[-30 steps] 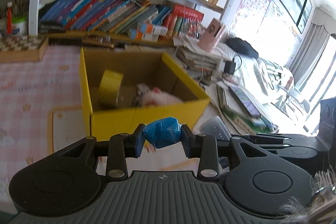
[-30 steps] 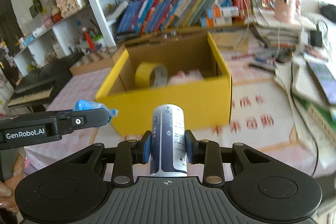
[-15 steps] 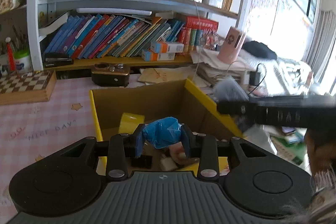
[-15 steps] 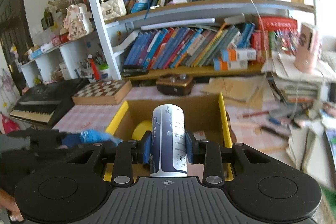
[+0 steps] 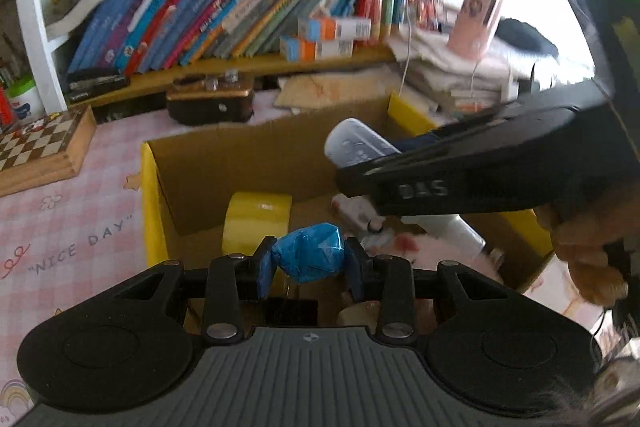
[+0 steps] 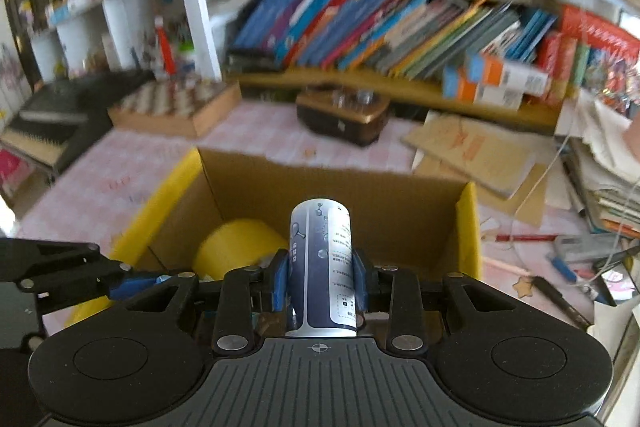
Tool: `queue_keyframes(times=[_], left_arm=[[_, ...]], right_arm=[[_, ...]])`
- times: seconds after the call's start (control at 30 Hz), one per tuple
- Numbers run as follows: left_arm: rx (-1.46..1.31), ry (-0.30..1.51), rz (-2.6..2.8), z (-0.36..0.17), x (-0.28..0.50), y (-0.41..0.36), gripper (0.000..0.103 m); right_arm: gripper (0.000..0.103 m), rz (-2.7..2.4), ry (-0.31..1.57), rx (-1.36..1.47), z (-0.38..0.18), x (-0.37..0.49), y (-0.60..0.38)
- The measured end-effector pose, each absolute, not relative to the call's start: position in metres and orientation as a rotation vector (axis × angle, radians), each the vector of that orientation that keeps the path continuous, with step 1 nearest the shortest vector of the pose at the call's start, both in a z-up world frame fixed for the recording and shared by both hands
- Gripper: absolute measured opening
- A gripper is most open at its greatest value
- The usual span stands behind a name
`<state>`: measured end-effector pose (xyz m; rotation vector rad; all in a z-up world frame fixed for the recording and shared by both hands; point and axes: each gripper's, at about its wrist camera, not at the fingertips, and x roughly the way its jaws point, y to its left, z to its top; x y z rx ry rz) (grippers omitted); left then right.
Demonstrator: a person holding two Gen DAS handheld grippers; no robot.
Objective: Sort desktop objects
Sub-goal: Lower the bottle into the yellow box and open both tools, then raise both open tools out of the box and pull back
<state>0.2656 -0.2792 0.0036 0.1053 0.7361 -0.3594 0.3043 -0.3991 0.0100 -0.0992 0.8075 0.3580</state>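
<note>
In the left wrist view, the left gripper [image 5: 309,263] has its two blue-padded fingers closed part-way onto a crumpled blue plastic wrapper bundle [image 5: 310,258], faceted and shiny, pinched from both sides. It hangs over the near edge of an open corrugated cardboard box with yellow outer faces [image 5: 154,195], brown and matte inside. Within the box a roll of glossy yellow tape [image 5: 256,223] stands on edge beside pale items whose shapes are too blurred to name. The right gripper [image 5: 472,167], smooth black plastic, cuts across from the right above the box; the rounded end of a white-and-navy cylindrical can [image 5: 356,145] pokes out past it, the rest hidden. The box sits on a pink checked tablecloth [image 5: 72,227] printed "NICE DAY", with a wooden chessboard box [image 5: 44,147] cut off at the left edge.

In the right wrist view, the right gripper [image 6: 320,281] clamps the can [image 6: 322,267] at its lower half, fingers narrowly spaced against its smooth printed label; the can points forward over the box's [image 6: 466,223] interior. The tape roll [image 6: 236,251] shows partly, behind the fingers. The left gripper [image 6: 132,285] enters from the left, a sliver of blue at its tip. The background shelves of slanted books [image 6: 380,27] are motion-blurred.
</note>
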Motion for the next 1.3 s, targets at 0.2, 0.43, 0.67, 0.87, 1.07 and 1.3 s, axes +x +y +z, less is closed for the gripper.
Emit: queue_keyframes(times=[0.2,0.43,0.67,0.87,1.07,1.3], left_arm=[[0.131,0.798,-0.355,-0.014,0.271,-0.283,0.033],[0.129,0.842,-0.366,-0.024,0.272,-0.288,0.033],[0.129,0.828,-0.350,-0.022,0.270,-0.289,0.038],[0.166,0.716,-0.326,-0.009,0.252,-0.291,0.058],[0.180,0.598,-0.289,0.013,0.228,-0.286,0.090],[0.166,0.503,-0.202,0.041,0.194,-0.260,0.103]], right_arm=[[0.033,0.353,0.893,-0.096,-0.012,0.319,-0.398],[0.033,0.384,0.962,-0.109,-0.021,0.325,-0.395],[0.035,0.394,0.908,-0.108,-0.016,0.319,-0.396],[0.048,0.383,0.837,-0.116,-0.006,0.310,-0.398],[0.057,0.369,0.730,-0.085,0.013,0.290,-0.405],[0.067,0.303,0.601,0.017,0.047,0.258,-0.422]])
